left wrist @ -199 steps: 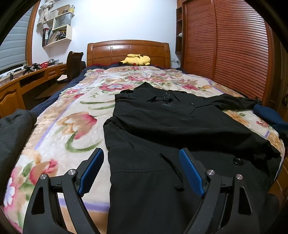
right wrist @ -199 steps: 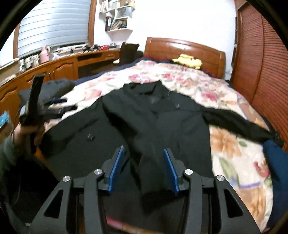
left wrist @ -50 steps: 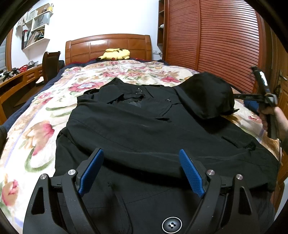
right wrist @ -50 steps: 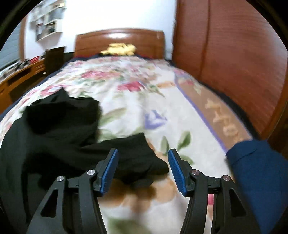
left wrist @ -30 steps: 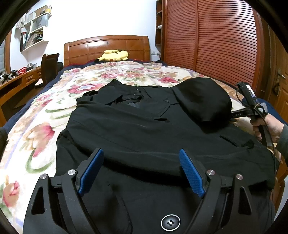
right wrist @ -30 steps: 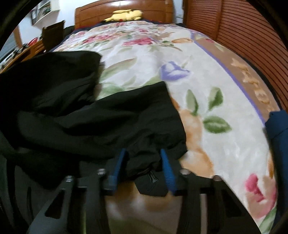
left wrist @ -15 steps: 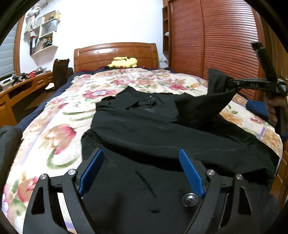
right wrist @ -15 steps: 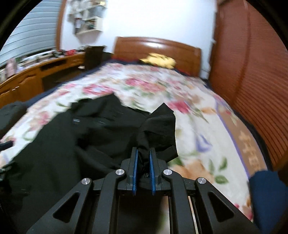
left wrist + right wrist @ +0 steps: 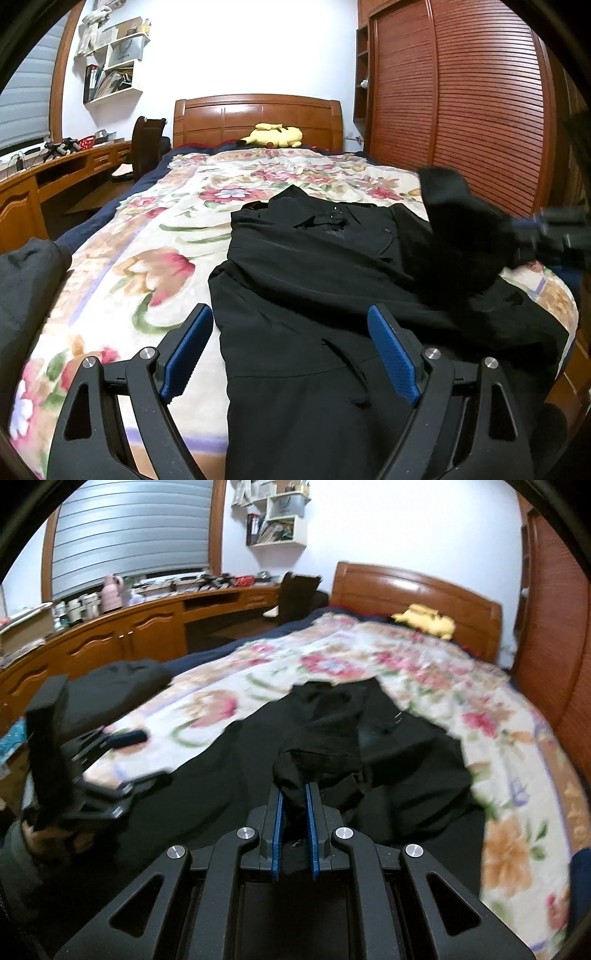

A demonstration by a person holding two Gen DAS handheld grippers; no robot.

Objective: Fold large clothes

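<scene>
A large black coat lies spread on the floral bedspread, collar toward the headboard. My left gripper is open and empty, hovering over the coat's lower left hem. My right gripper is shut on the coat's right sleeve and holds it lifted over the coat body. In the left wrist view the raised sleeve hangs at the right, with the right gripper blurred behind it. In the right wrist view the left gripper shows at the left, held by a hand.
A yellow plush toy lies by the wooden headboard. A dark garment sits at the bed's left edge. A desk and chair stand left of the bed, a slatted wardrobe stands right. A blue cloth lies at the right edge.
My right gripper closed on the sleeve end, lifted it and swung it left over the coat body. My left gripper drifted left toward the coat's left hem and stayed open.
</scene>
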